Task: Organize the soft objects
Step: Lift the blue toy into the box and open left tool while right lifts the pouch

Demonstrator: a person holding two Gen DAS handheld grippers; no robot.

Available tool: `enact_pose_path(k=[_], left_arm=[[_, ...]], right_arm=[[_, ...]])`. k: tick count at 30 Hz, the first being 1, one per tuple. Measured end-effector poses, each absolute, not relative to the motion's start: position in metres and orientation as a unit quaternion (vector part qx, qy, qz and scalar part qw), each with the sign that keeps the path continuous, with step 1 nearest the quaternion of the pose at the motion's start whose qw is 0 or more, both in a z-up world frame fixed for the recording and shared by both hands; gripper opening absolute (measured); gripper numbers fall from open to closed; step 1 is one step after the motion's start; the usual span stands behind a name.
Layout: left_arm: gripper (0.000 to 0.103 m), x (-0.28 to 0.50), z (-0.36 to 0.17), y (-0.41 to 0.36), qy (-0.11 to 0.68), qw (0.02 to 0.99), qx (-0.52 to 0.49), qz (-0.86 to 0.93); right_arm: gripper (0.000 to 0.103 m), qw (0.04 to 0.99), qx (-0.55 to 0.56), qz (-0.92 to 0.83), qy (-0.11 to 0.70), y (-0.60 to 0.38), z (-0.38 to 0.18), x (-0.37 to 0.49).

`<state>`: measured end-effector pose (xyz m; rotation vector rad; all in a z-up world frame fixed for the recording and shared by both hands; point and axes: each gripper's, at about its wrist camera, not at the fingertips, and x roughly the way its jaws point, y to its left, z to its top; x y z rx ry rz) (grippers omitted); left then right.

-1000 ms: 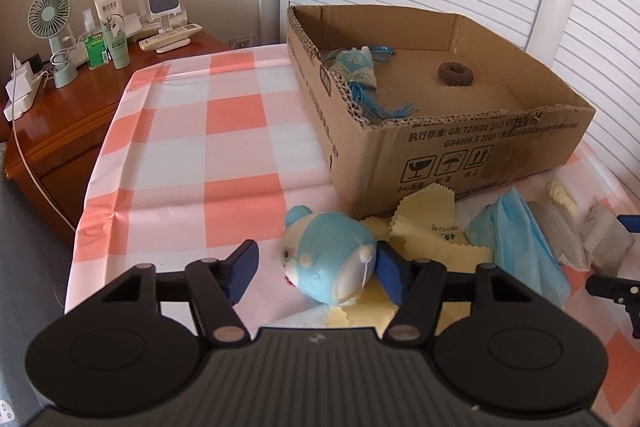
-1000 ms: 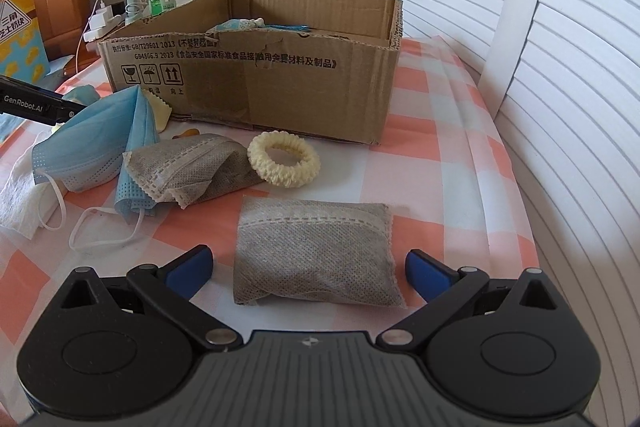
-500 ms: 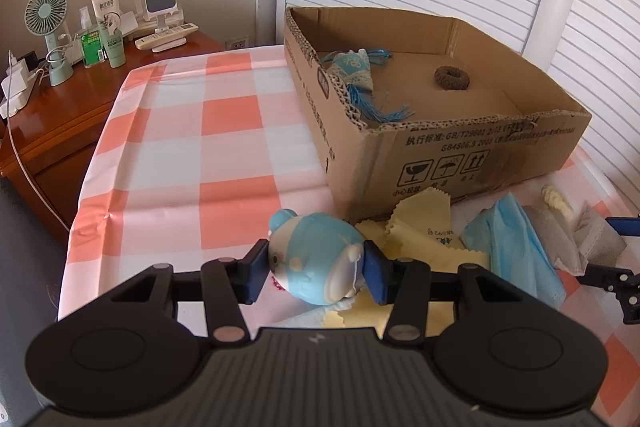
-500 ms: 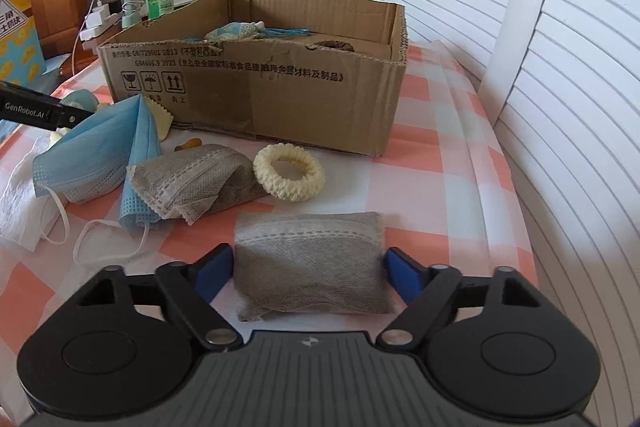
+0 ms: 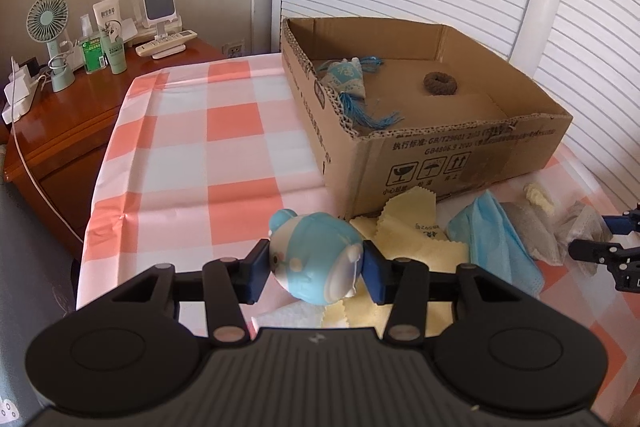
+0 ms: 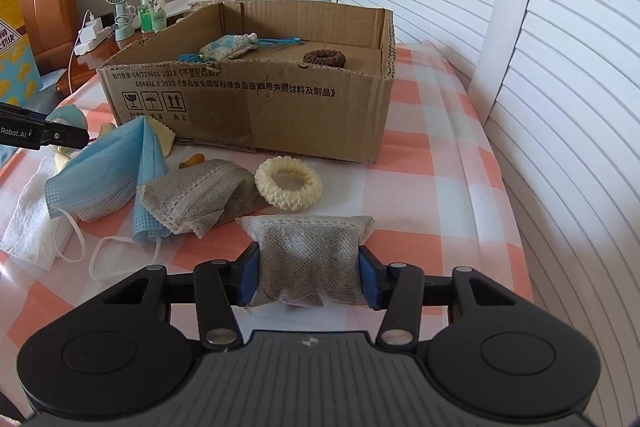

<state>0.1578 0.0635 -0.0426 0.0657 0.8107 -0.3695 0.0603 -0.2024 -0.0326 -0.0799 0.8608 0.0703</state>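
Observation:
My left gripper (image 5: 312, 269) is shut on a blue bear plush (image 5: 316, 263) and holds it just above the checked cloth. My right gripper (image 6: 308, 277) is shut on a grey mesh sachet (image 6: 308, 259), squeezing its middle. The open cardboard box (image 5: 472, 155) stands behind, also in the right wrist view (image 6: 248, 111). It holds a blue tasselled sachet (image 5: 346, 81) and a brown scrunchie (image 5: 440, 83). Loose on the cloth lie a cream scrunchie (image 6: 289, 183), a second grey sachet (image 6: 200, 195), a blue face mask (image 6: 108, 171) and yellow cloths (image 5: 416, 227).
A wooden nightstand (image 5: 60, 119) at the left carries a small fan (image 5: 50, 27), bottles and a remote. White louvred shutters (image 6: 560, 67) run along the right and back. A white tissue (image 6: 28, 215) lies at the cloth's left edge.
Both grippers closed from open: the left onto the bear plush, the right onto the grey sachet. Both then rose slightly, with the box seen from higher.

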Motion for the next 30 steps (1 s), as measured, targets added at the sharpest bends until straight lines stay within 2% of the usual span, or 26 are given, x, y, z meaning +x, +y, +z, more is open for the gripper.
enact_pose_path(k=[18, 30], left_arm=[[0.047, 0.134, 0.018, 0.051, 0.359, 0.901, 0.061, -0.234], [0.047, 0.182, 0.049, -0.01, 0.318, 0.909, 0.123, -0.241]], right_arm=[[0.054, 0.93, -0.027, 0.051, 0.364, -0.207, 0.013, 0.042], [0.054, 0.937, -0.033, 0.081, 0.338, -0.213, 0.032, 0.056]])
